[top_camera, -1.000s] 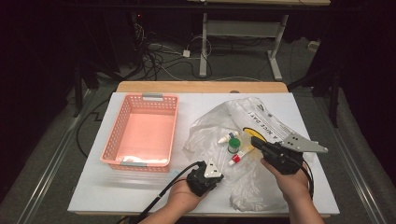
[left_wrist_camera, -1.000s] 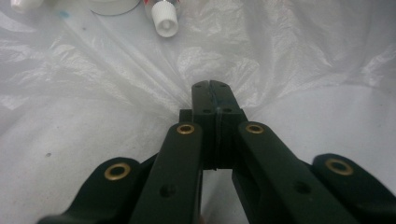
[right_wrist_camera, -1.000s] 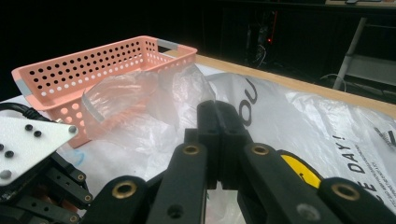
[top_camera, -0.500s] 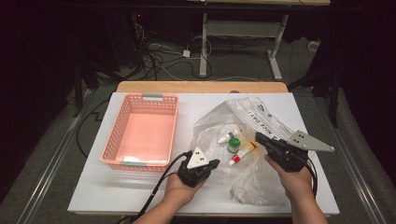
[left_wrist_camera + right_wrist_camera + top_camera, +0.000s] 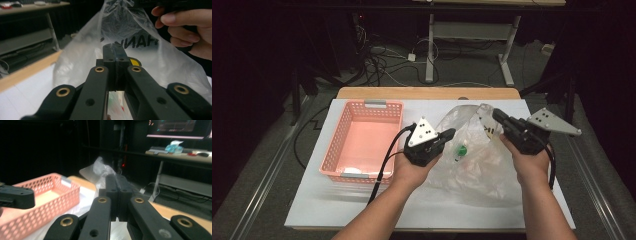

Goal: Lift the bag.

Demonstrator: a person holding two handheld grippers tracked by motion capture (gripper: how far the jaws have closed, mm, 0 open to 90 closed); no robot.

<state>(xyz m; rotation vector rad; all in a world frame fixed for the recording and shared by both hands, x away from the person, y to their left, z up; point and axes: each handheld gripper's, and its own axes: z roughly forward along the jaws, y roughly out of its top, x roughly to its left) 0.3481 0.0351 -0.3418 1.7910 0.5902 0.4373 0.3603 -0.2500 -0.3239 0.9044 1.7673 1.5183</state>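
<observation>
A clear plastic bag (image 5: 472,170) with black print hangs raised between my two grippers above the white table. My left gripper (image 5: 448,134) is shut on the bag's left edge; in the left gripper view its jaws (image 5: 115,50) meet with the bag (image 5: 80,52) spread behind them. My right gripper (image 5: 498,116) is shut on the bag's upper right rim; in the right gripper view the jaws (image 5: 117,180) are closed and crumpled plastic (image 5: 100,166) rises past them. Inside the bag lies a small green-capped bottle (image 5: 460,150).
A pink perforated basket (image 5: 334,150) stands left of the bag, with a small white item (image 5: 352,171) at its near end; its wall (image 5: 50,195) also faces the right gripper. The white board (image 5: 337,210) covers the wooden table. Desks and cables lie beyond.
Both hands have risen and moved farther from me, lifting the bag's upper part off the table. The left gripper has moved from the bag's near edge up to its left side.
</observation>
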